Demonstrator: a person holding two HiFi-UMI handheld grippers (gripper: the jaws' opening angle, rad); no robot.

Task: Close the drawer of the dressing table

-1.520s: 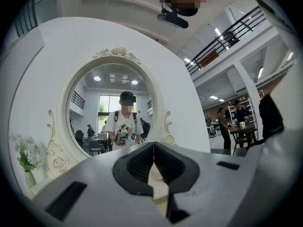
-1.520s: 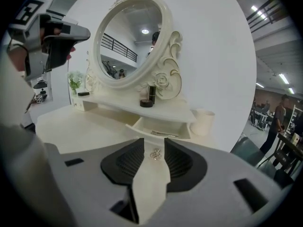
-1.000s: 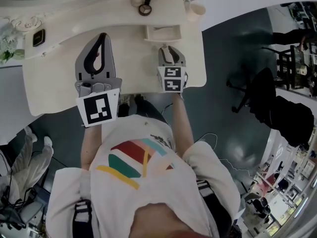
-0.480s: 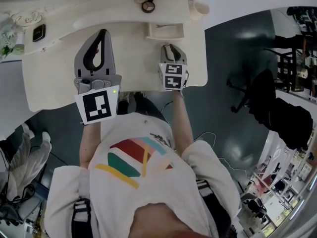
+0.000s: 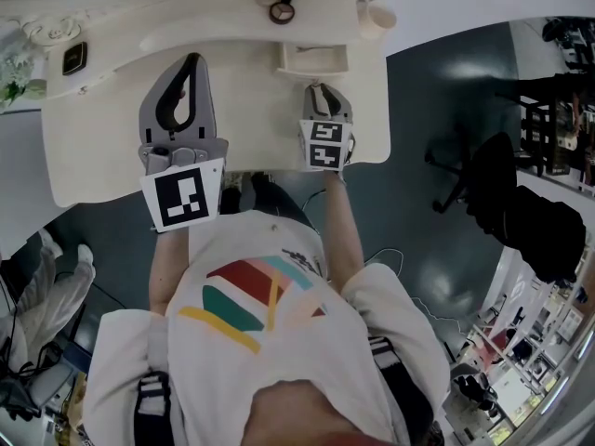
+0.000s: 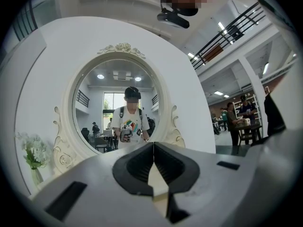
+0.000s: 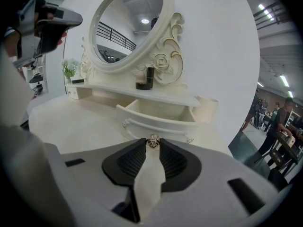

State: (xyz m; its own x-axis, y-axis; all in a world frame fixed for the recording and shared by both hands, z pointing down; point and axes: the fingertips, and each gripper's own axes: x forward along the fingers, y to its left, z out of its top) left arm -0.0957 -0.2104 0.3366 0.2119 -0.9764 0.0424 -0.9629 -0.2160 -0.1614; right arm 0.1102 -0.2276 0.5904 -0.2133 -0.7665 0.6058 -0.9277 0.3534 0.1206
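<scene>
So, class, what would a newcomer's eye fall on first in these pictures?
The ornate oval mirror at the back of the white dressing table dominates. Below it the small drawer stands open, and the right gripper, jaws just closing, has the drawer's knob between its tips. The left gripper hovers shut, facing the mirror.

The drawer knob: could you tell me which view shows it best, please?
The right gripper view: the knob sits close up, centred on the open drawer's front. The head view shows only the drawer from above, no knob. The left gripper view shows just the mirror.
</scene>
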